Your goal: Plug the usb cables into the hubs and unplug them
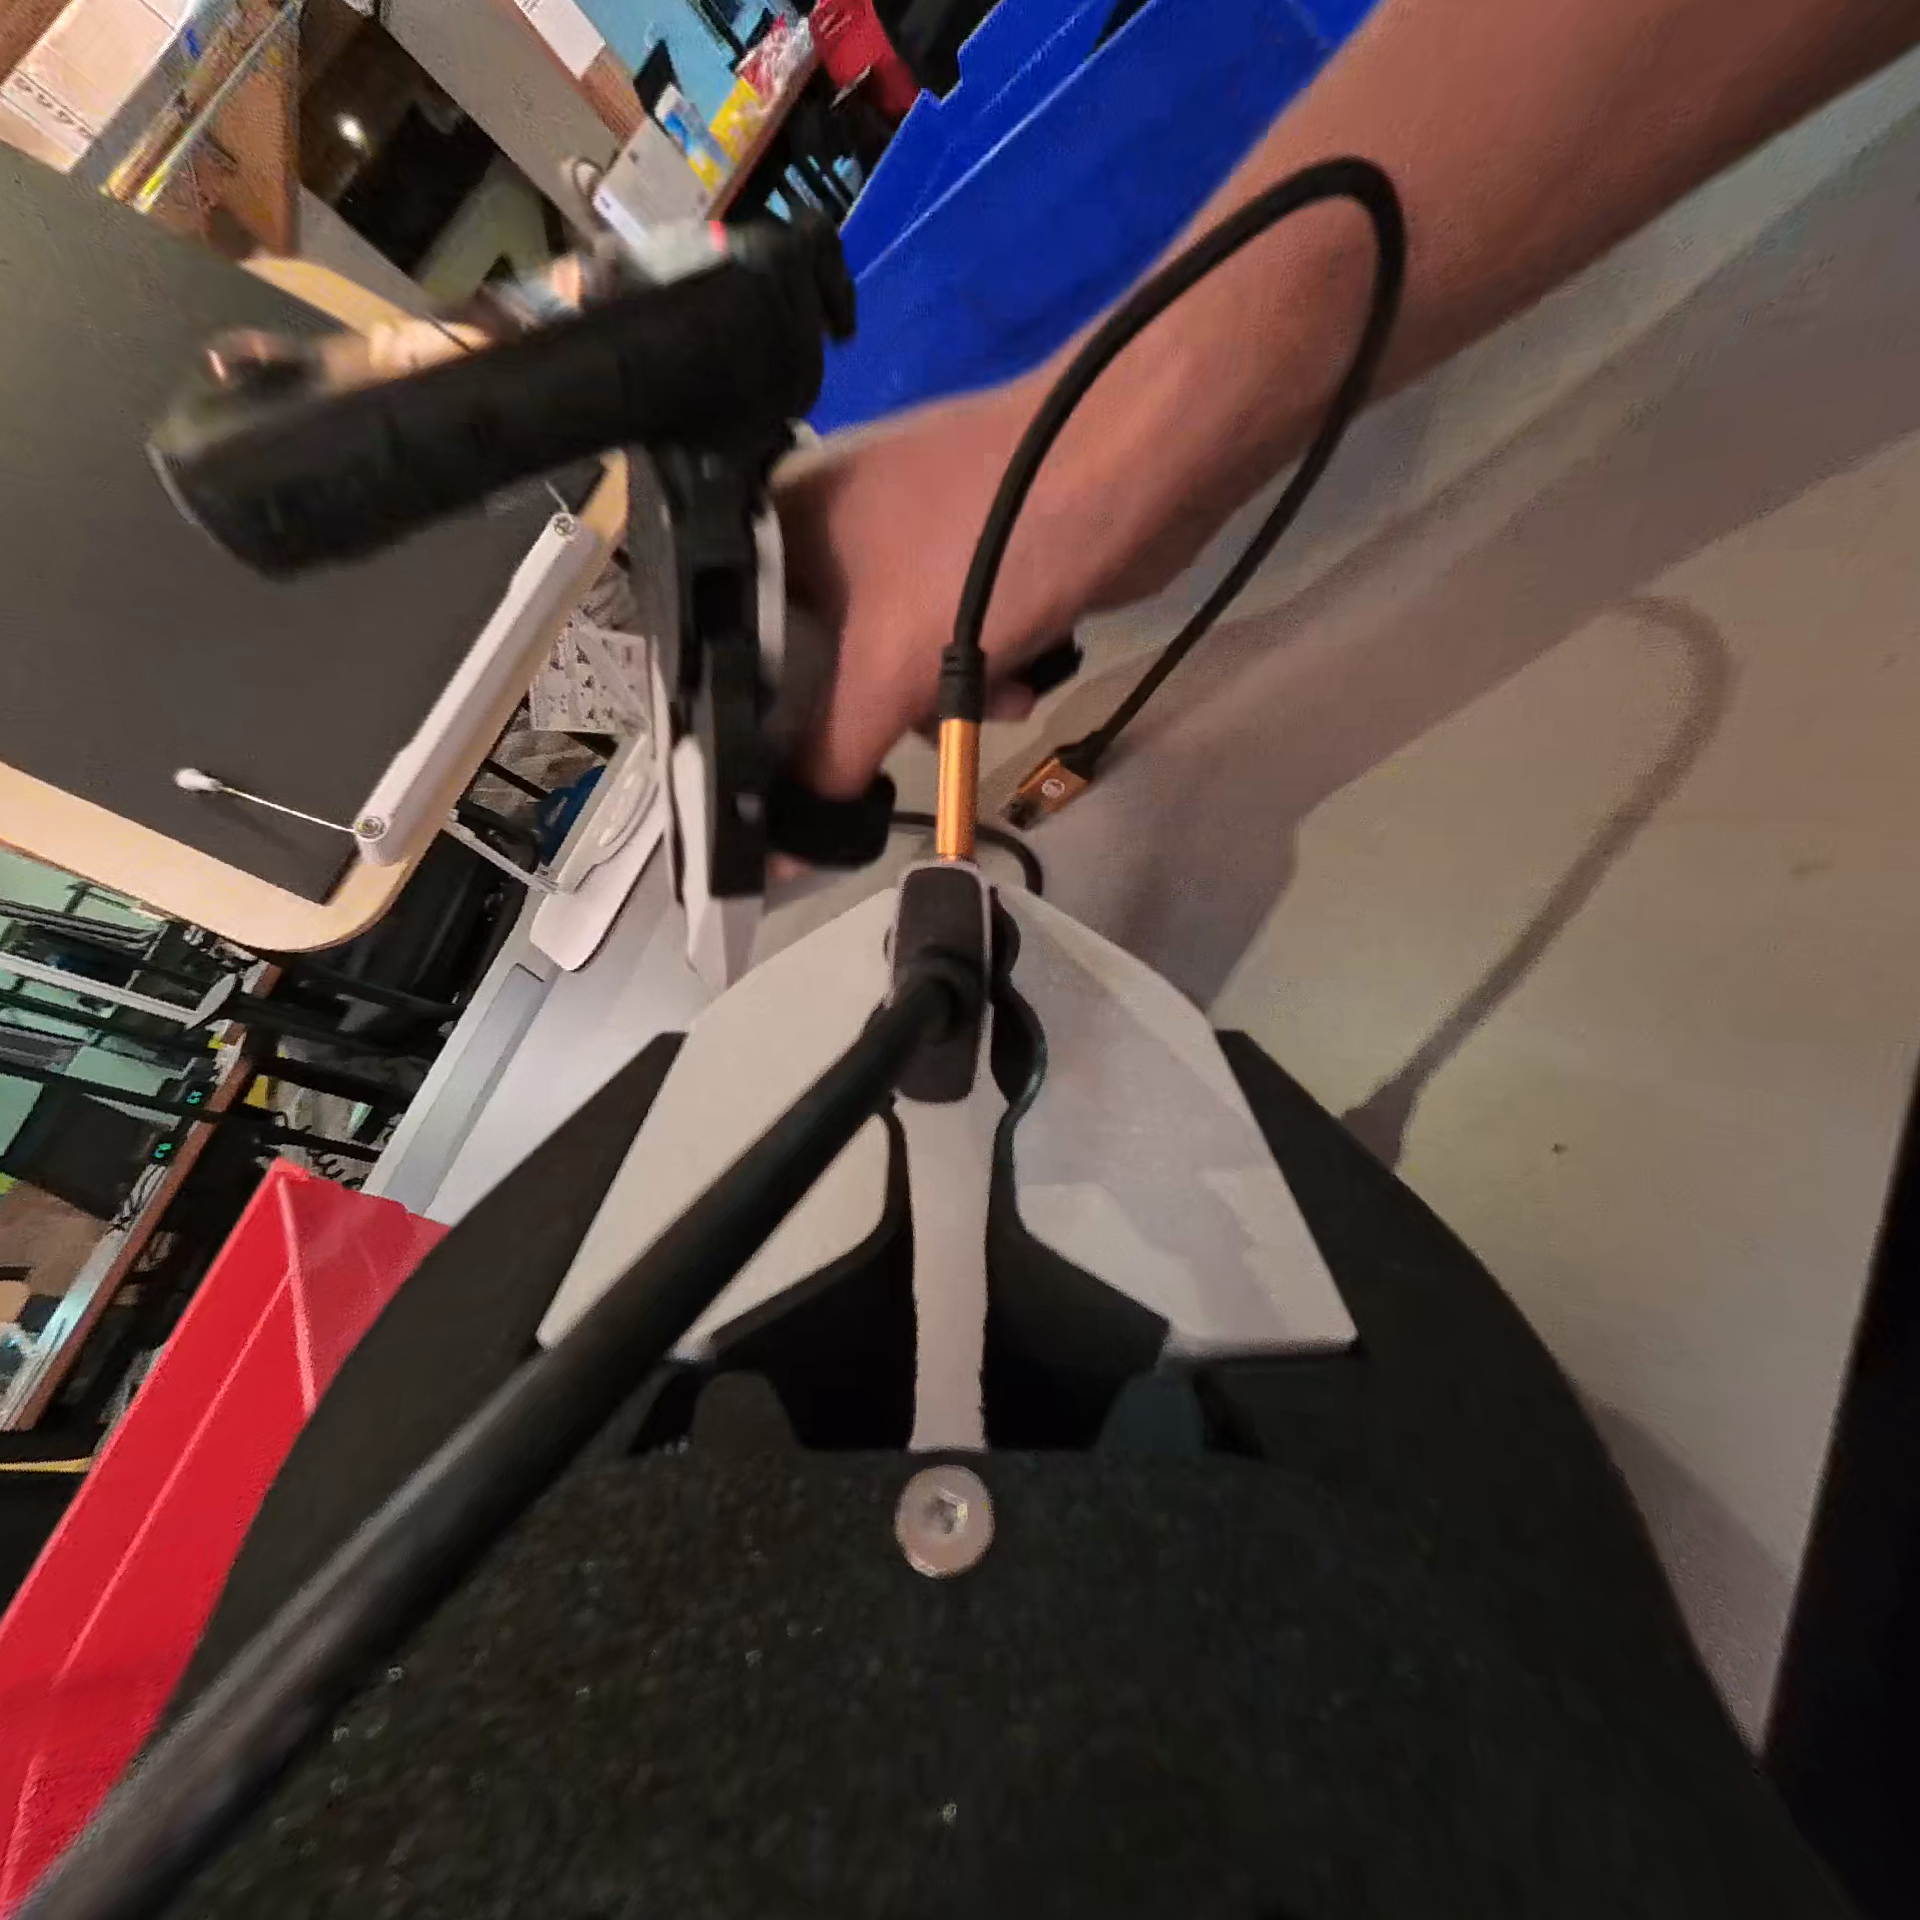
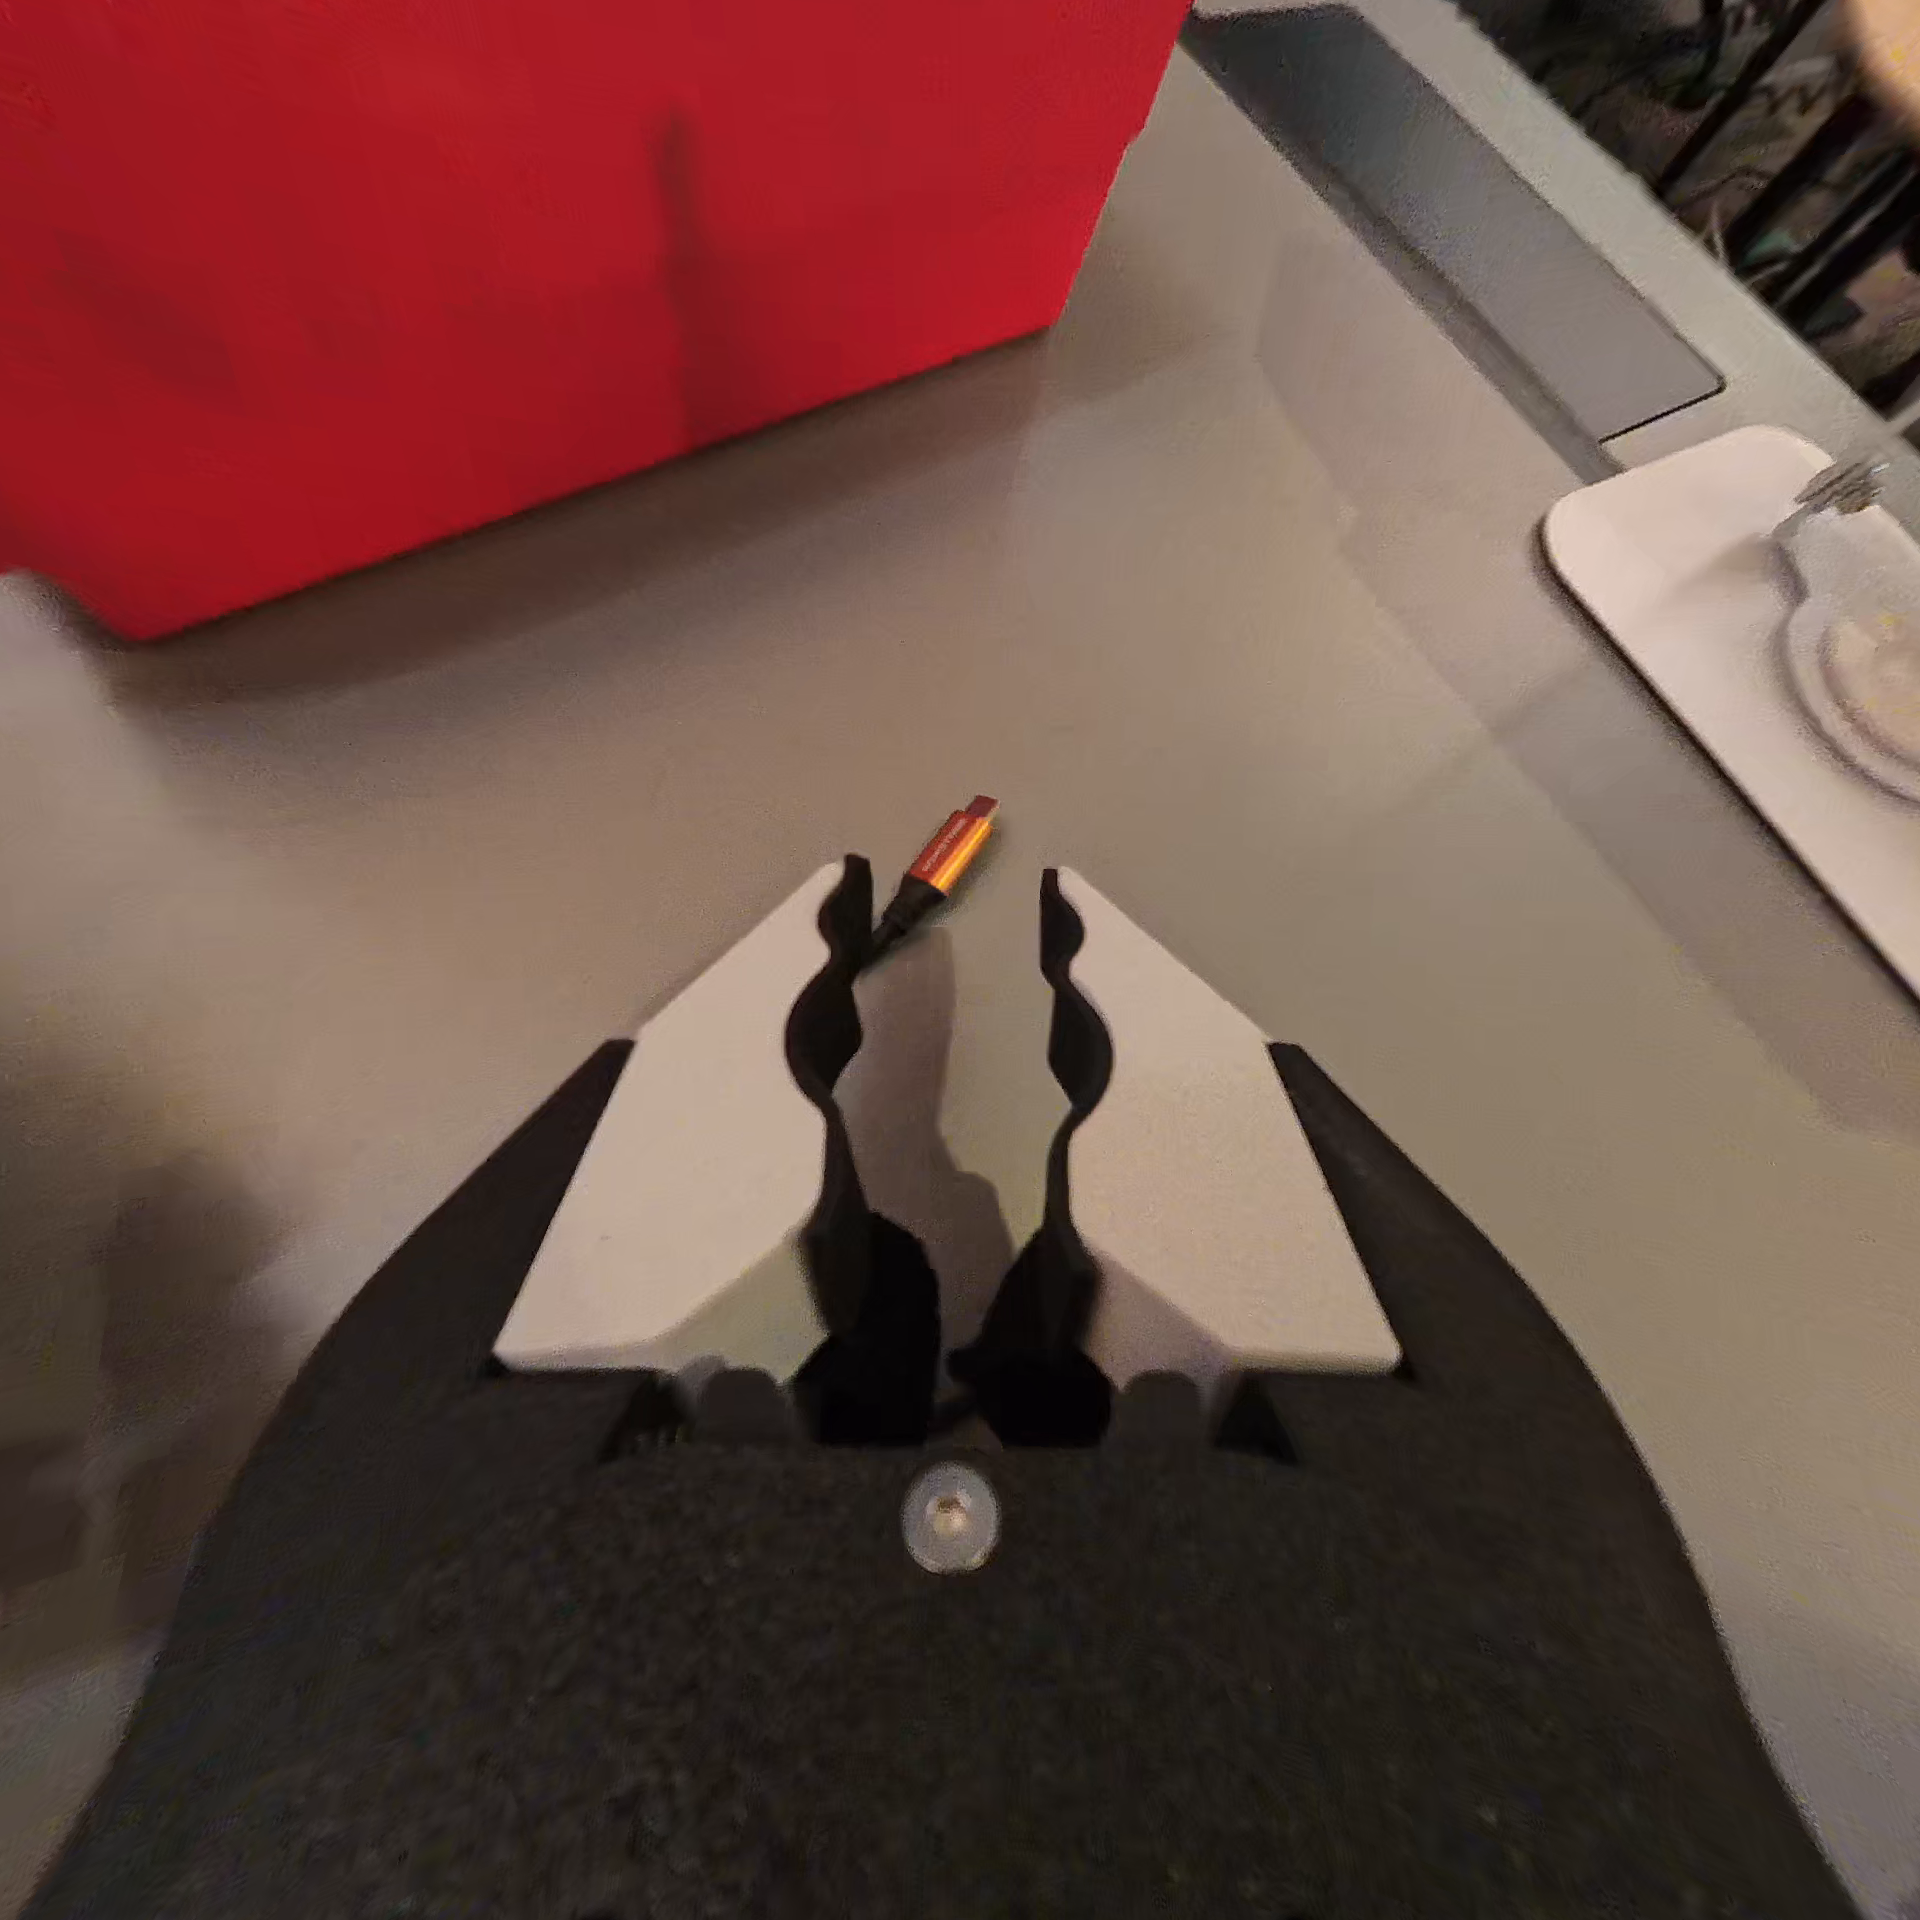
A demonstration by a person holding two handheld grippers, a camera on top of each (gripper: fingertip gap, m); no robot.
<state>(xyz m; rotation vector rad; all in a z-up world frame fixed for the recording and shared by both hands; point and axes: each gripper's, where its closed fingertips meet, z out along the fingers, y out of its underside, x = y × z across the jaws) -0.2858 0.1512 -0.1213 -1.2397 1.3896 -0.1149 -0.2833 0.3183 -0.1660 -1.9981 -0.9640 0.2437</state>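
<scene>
In the left wrist view my left gripper is shut on a slim black hub, whose own black lead runs off to the lower left. An orange USB plug stands in the hub's far end. Its black cable loops up and over to a second orange plug lying on the grey table. In the right wrist view my right gripper is open, low over the table, with that loose orange plug just ahead of its fingertips. The right gripper and the hand holding it also show in the left wrist view.
A red bin stands close behind the loose plug and shows at the left. Blue bins stand at the back. A white tray with a clear dish lies at the right. A black board overhangs the left.
</scene>
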